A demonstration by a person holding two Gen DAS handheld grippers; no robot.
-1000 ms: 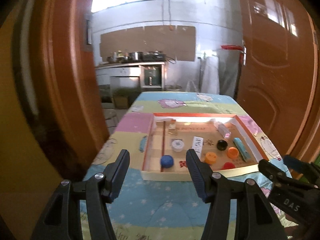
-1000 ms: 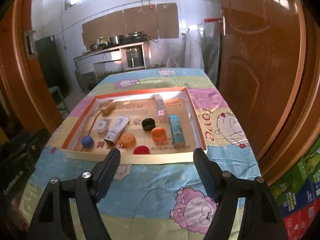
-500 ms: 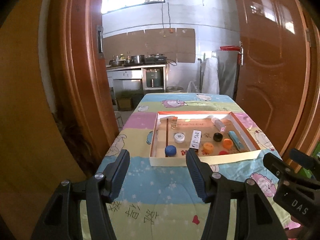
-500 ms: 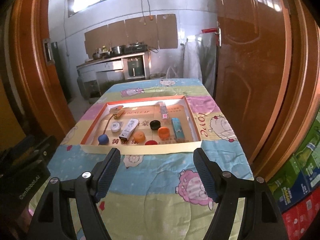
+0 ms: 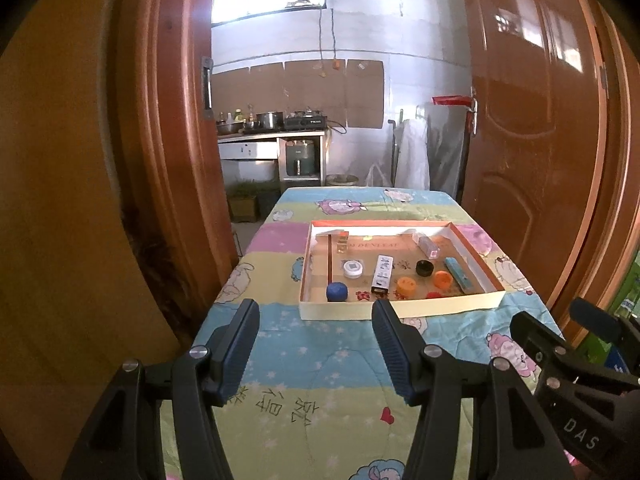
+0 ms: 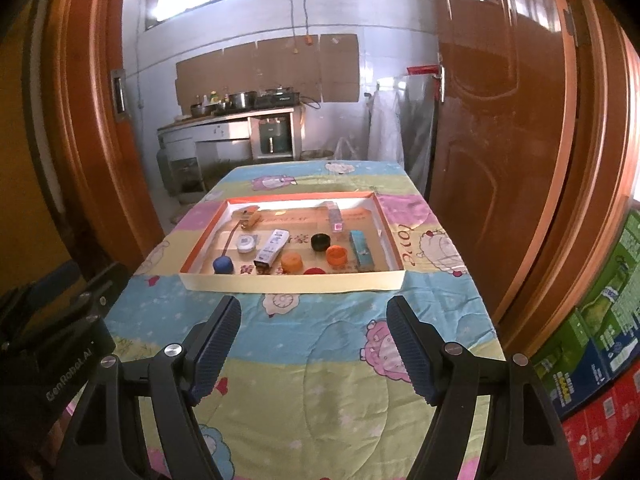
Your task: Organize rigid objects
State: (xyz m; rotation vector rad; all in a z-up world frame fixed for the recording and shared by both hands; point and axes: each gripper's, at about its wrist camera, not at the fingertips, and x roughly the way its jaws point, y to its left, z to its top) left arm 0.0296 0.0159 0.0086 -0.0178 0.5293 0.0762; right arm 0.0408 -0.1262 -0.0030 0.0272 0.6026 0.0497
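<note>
Left gripper [image 5: 316, 316] and right gripper [image 6: 314, 314] pulled back from tray [image 5: 400, 308]; tray now well apart.

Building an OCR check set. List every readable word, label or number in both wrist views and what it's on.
"DAS": on the right gripper's body, left wrist view.
"GenRobot.AI": on the left gripper's body, right wrist view.
"love", seen upside down: on the bedspread beside the tray.
Handwritten Chinese characters on the bedspread: too unclear to quote.
Print on the tray floor, white box and stacked cartons: too small or blurred.
</note>
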